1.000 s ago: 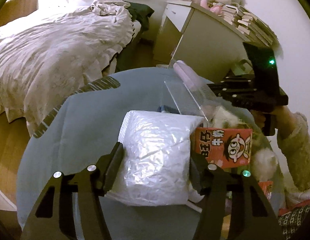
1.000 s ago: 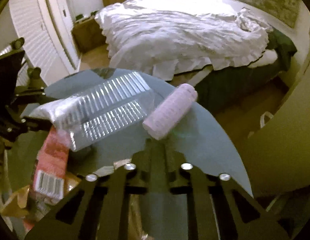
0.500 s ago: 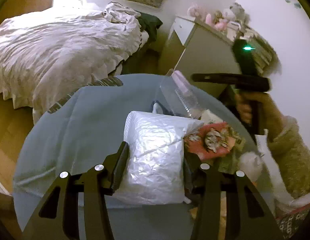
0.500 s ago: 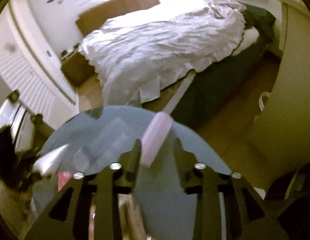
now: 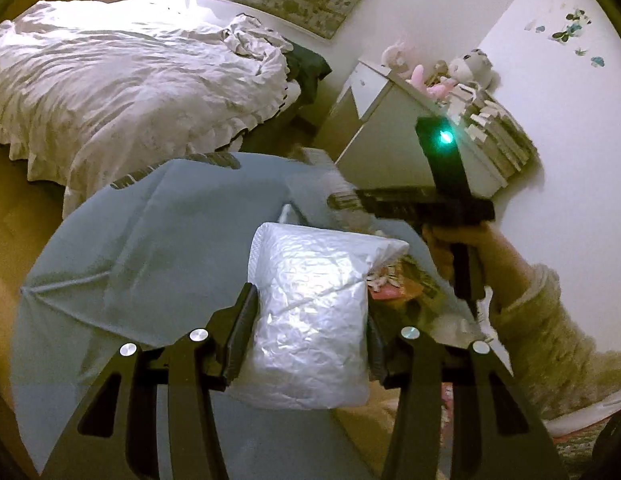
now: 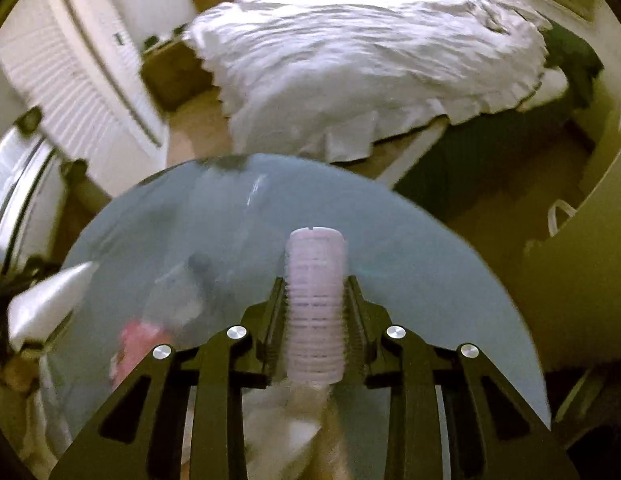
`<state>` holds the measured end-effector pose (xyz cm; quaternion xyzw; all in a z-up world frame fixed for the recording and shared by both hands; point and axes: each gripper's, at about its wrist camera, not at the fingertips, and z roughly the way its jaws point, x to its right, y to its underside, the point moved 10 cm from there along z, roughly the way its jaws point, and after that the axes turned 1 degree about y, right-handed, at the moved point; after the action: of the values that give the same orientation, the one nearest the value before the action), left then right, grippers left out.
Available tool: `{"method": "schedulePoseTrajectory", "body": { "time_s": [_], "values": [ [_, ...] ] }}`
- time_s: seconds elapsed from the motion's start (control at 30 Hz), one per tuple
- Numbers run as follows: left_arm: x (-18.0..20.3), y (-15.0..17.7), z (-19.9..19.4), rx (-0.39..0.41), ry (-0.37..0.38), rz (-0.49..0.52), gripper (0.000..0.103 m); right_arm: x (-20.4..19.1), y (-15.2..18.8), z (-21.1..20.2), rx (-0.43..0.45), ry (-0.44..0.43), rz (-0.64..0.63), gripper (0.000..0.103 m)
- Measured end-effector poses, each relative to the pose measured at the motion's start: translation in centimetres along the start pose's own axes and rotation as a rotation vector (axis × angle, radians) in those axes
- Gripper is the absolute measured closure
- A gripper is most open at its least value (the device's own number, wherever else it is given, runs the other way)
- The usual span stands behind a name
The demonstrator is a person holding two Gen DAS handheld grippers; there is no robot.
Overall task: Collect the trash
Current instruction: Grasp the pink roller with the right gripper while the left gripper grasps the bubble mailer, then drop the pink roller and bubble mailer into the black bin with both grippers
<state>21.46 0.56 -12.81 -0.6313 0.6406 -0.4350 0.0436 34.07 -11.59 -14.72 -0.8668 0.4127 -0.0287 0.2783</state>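
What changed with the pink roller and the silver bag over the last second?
The right gripper, shut and empty before, opened, straddled the pink roller and has just been closing on it. The left gripper stays clamped on the silver bag, lifted slightly.

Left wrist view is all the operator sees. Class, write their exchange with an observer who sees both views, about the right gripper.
Operator: The left gripper grips a silvery crinkled pouch. What is in the right gripper?
Observer: A pale pink ribbed plastic cylinder; the jaws have just been closing on it.
Operator: Is it lying crosswise?
Observer: No, it runs lengthwise between the fingers, jutting past their tips.
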Motion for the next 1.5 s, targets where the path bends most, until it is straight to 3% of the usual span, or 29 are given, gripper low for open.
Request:
{"method": "schedulePoseTrajectory", "body": {
  "time_s": [0.13, 0.33, 0.43, 0.63, 0.7, 0.87, 1.07, 1.37, 1.5],
  "values": [
    [2.3, -0.1, -1.0, 0.028, 0.038, 0.004, 0.055, -1.1, 1.4, -4.4, 0.094, -0.009, 0.021, 0.074],
    [8.2, -1.2, -0.8, 0.052, 0.119, 0.038, 0.055, 0.3, 5.1, -13.9, 0.337, -0.111, 0.207, 0.074],
    [12.0, -1.7, 0.6, 0.043, 0.156, 0.074, 0.055, 3.1, 8.6, -18.8, 0.477, -0.14, 0.349, 0.074],
    [21.2, -1.9, 6.2, -0.008, 0.253, 0.146, 0.055, 11.7, 18.2, -25.3, 0.678, -0.021, 0.655, 0.074],
    [24.6, -1.6, 9.2, -0.044, 0.288, 0.168, 0.055, 15.1, 22.3, -26.0, 0.694, 0.034, 0.777, 0.074],
    [30.1, 0.3, 16.4, -0.158, 0.328, 0.182, 0.055, 18.7, 27.2, -26.0, 0.688, 0.081, 0.888, 0.074],
    [32.4, 3.3, 23.8, -0.293, 0.295, 0.187, 0.055, 22.3, 31.4, -24.1, 0.632, 0.103, 1.006, 0.074],
    [31.9, 4.8, 27.9, -0.36, 0.25, 0.16, 0.054, 23.7, 34.4, -20.8, 0.561, 0.072, 1.074, 0.074],
    [32.2, 4.8, 28.2, -0.356, 0.227, 0.18, 0.045, 23.5, 34.4, -20.4, 0.545, 0.073, 1.082, 0.072]
  ]
}}
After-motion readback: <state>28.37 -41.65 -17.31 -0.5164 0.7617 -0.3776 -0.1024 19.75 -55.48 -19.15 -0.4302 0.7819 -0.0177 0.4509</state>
